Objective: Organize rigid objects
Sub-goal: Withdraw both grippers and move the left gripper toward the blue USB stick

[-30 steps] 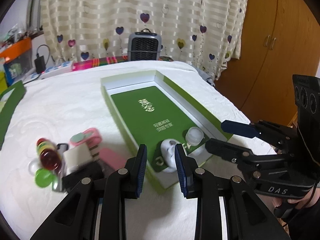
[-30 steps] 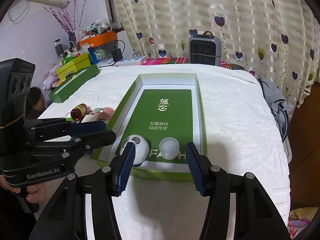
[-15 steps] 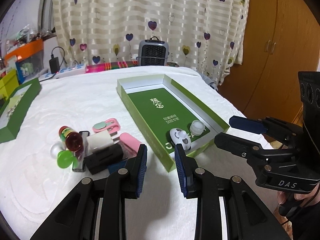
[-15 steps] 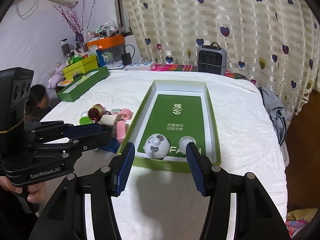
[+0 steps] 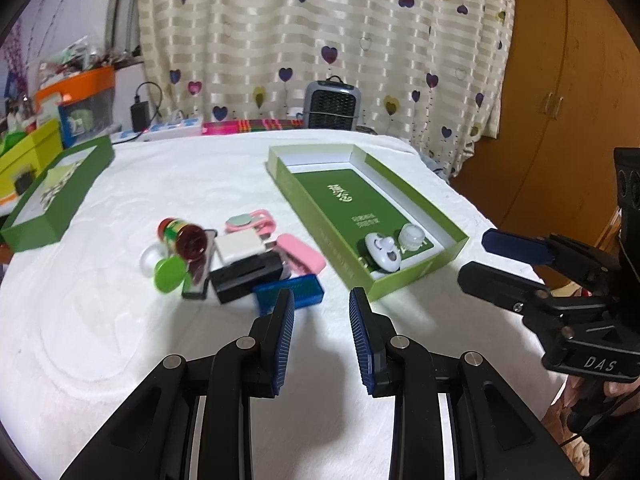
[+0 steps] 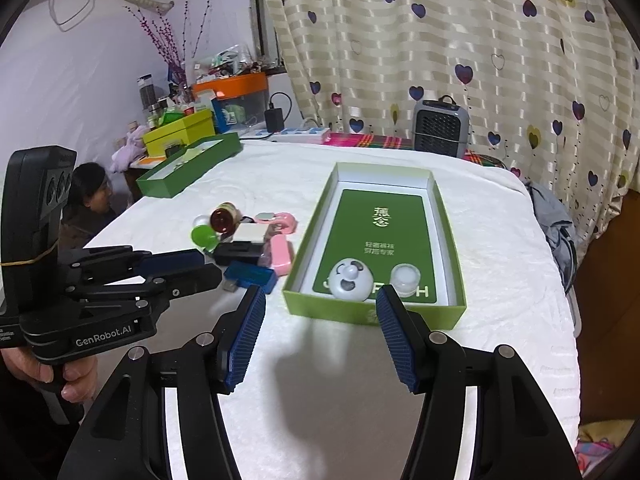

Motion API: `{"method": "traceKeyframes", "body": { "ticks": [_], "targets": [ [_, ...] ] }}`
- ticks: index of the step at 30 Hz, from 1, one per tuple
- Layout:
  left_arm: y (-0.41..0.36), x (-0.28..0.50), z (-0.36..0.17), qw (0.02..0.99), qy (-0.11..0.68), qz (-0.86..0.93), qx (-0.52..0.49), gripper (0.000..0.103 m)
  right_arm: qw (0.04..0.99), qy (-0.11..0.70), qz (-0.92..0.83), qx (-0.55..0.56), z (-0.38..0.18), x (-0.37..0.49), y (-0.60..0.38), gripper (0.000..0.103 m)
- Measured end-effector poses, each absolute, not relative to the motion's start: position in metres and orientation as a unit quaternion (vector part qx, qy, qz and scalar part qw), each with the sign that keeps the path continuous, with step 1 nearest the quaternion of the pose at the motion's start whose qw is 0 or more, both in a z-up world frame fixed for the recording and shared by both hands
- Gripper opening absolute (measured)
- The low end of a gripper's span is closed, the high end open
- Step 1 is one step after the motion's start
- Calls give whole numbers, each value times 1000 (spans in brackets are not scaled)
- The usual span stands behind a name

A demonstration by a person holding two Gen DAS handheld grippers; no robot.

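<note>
A shallow green box (image 5: 416, 276) lies on the white cloth; a white round toy (image 5: 382, 250) and a translucent cap (image 5: 411, 236) sit at its near end. Left of it is a pile: a red-brown bottle (image 5: 186, 236), a green lid (image 5: 170, 274), a white adapter (image 5: 238, 246), a black box (image 5: 248, 276), a blue block (image 5: 296, 292) and a pink case (image 5: 302, 258). My left gripper (image 5: 321, 300) hovers just in front of the blue block, narrowly open and holding nothing. My right gripper (image 6: 321, 298) is in front of the box (image 6: 372, 314), its jaws opening with nothing between them.
A second green box (image 5: 52, 196) lies at the table's far left edge. A grey heater (image 5: 332, 104) stands at the back before the curtain, and a wooden wardrobe (image 5: 560, 100) is on the right. A person (image 6: 90, 200) sits low beyond the left edge.
Both grippers have drawn back from the green box, so it looks smaller and the pile of small objects has come fully into view. The right jaws have widened.
</note>
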State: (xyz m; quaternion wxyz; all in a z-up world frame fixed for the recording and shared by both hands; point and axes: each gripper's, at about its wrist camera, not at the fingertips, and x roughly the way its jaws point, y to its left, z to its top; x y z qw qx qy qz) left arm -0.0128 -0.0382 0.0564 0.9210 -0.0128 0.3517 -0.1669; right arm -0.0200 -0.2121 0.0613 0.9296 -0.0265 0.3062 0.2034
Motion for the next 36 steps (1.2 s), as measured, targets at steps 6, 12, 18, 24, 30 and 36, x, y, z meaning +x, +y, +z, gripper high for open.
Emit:
{"method": "traceKeyframes", "body": {
  "ticks": [6, 12, 18, 24, 30, 36],
  "targets": [
    [-32, -23, 49, 919, 362, -159, -13, 28, 930, 304, 207, -22, 61, -30, -212, 59],
    [-17, -34, 44, 919, 367, -142, -25, 28, 929, 299, 219, -24, 62, -36, -210, 59],
    [-6, -34, 41, 919, 374, -121, -39, 28, 925, 306, 225, -17, 56, -37, -215, 59],
    [-2, -25, 35, 916, 382, -109, -47, 28, 920, 320, 226, -11, 48, -34, -228, 59],
    [-13, -10, 30, 912, 391, -114, -38, 28, 916, 331, 226, 1, 39, -28, -243, 59],
    [-21, 12, 22, 905, 406, -125, -41, 28, 909, 339, 241, -8, 37, -17, -241, 59]
  ]
}}
